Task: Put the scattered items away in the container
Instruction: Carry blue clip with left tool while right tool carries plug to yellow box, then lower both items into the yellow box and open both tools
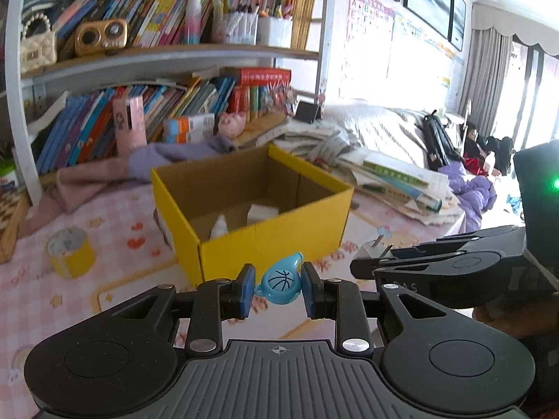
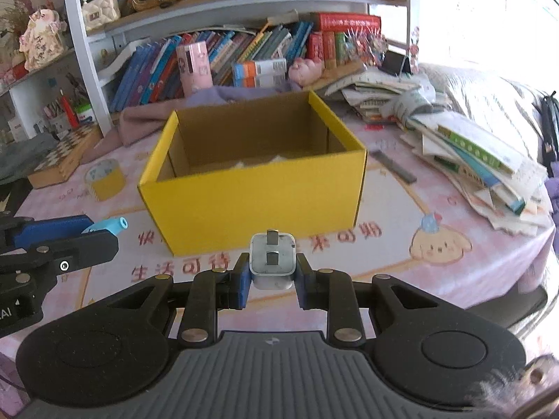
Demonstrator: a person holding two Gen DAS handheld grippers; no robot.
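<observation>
1. On my left, a tape roll [image 1: 71, 252] lies on the table [image 1: 115, 223], outside the box [image 1: 251, 206]; I judge it is left to tidy.
2. My left gripper [image 1: 277, 288] pinches a blue whistle [image 1: 282, 282], held above the table just short of the box's near wall. Its mouthpiece points up and away toward the box, and its long axis runs the same way.
3. In the box I see a small bottle [image 1: 219, 227] and something white, so some tidying is done.
4. My right gripper [image 2: 272, 272] clamps a charger [image 2: 272, 262], also short of the box, prongs up and forward.
</observation>
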